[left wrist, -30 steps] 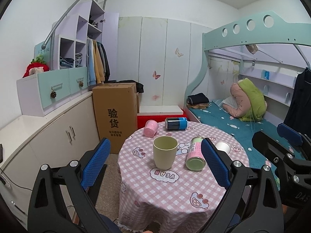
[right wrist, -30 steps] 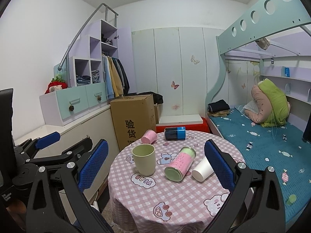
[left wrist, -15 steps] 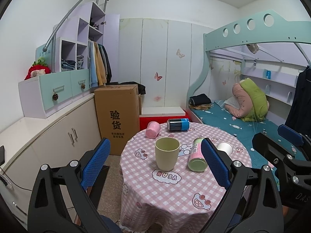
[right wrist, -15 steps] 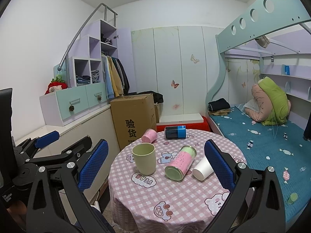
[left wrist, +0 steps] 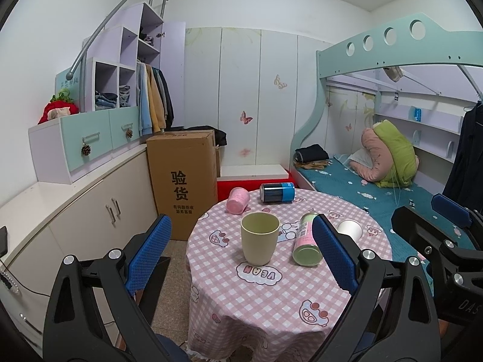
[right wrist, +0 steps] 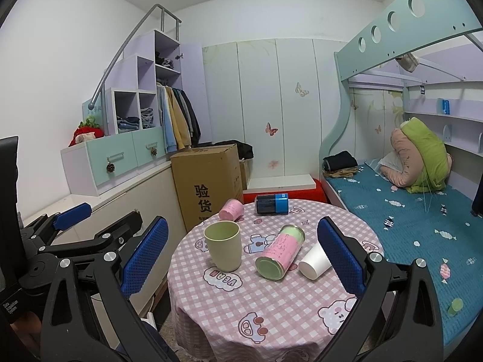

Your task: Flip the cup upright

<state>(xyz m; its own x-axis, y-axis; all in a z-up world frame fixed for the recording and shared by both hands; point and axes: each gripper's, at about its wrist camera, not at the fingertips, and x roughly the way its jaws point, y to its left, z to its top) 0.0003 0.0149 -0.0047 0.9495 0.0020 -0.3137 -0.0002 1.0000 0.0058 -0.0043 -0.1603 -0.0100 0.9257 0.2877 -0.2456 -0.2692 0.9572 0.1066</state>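
A pale green cup stands upright on the round table with the pink checked cloth. A white paper cup lies on its side at the right. A pink cup lies on its side at the back. A pink-and-green can and a blue can lie on their sides too. My left gripper and right gripper are both open and empty, held back from the table's near edge.
A tall cardboard box stands behind the table on the left, next to low cabinets. A bunk bed with a teal cover runs along the right. A red-and-white low bench lies behind the table.
Both grippers have drawn slightly back and up from the table; the objects look a little smaller. Nothing on the table has moved.
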